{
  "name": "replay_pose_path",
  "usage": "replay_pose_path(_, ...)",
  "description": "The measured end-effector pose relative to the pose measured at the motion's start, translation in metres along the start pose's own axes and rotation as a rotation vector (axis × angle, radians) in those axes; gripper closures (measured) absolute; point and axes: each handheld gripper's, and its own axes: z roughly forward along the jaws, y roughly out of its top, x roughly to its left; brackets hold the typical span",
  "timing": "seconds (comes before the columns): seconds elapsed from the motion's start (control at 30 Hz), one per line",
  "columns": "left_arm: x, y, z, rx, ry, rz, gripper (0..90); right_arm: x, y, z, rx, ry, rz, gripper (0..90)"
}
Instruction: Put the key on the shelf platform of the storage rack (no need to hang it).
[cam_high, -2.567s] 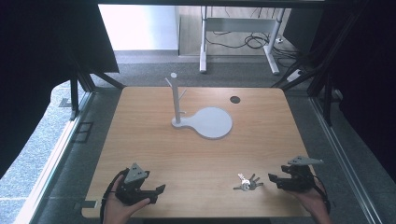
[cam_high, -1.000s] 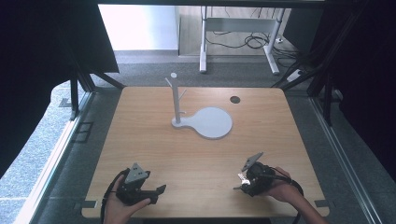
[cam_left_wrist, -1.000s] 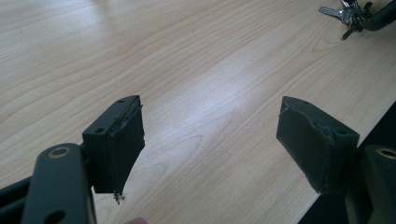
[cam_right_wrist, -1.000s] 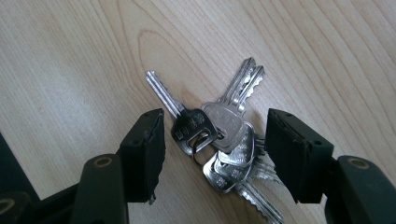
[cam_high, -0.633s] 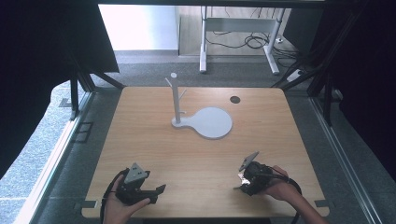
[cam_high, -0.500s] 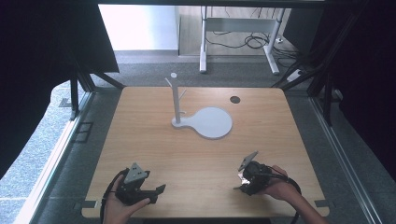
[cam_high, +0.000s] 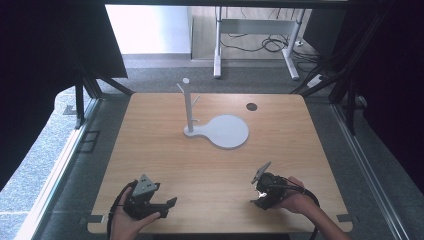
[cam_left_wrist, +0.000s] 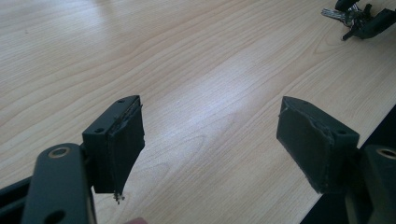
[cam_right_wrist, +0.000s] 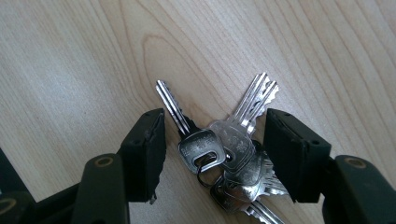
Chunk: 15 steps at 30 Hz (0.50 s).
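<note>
In the high view, the right gripper (cam_high: 261, 191) is seen low in the frame, right of centre, held by a hand (cam_high: 295, 200) whose forearm enters from the bottom right corner. The tool is tilted, with its grey plate raised toward the upper left and its jaws pointed down at the table (cam_high: 150, 150). In the right gripper view, the jaws are seen parted, one on either side of a bunch of keys (cam_right_wrist: 224, 154); the keys are bracketed but not yet clamped, and a gap is left between each pad and the metal.

The bunch lies flat on the wood in the lower middle of the right gripper view. The keys are fanned out from a ring (cam_right_wrist: 205, 170) near the bottom centre. One blade is pointed toward the upper left of the frame, a pair of blades toward the upper right, and further keys are spread toward the lower right. No single long axis can be given for the whole bunch; the two upper blades form a V opening toward the top of the frame.

The left gripper (cam_high: 157, 204) is held at the lower left of the high view, near the table's front edge, with its jaws pointed toward the right. In the left gripper view, the jaws are seen wide apart over bare wood, with nothing between them; the keys appear far off in the upper right corner.

A white stand (cam_high: 189, 107) with a round base plate (cam_high: 227, 131) is placed at the centre of the table, well apart from both grippers.
</note>
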Motion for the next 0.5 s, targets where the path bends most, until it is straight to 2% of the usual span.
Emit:
replay_pose_path(0.1, 0.0001, 0.0000, -0.0003, -0.005, 0.000, -0.004, 23.6, -0.0018, 0.0006, -0.0003, 0.009, 0.009, 0.019, 42.3)
replay_pose_path(0.27, 0.0001, 0.0000, -0.0001, -0.003, 0.001, -0.003, 23.6, -0.0032, 0.0013, -0.0007, 0.022, 0.008, 0.015, 45.6)
replay_pose_path(0.37, -0.0002, 0.0002, -0.0002, -0.003, 0.000, 0.000, 23.6, -0.0038, 0.0024, -0.0011, 0.031, 0.007, 0.017, 49.8)
replay_pose_path(0.47, -0.0001, 0.0001, -0.0006, -0.004, 0.002, 0.000, 23.6, -0.0034, 0.0035, -0.0019, 0.040, 0.005, 0.039, 54.8)
replay_pose_path(0.5, -0.0001, 0.0001, -0.0007, -0.007, 0.002, -0.003, 23.6, -0.0049, 0.0034, -0.0020, 0.036, 0.006, 0.031, 59.4)
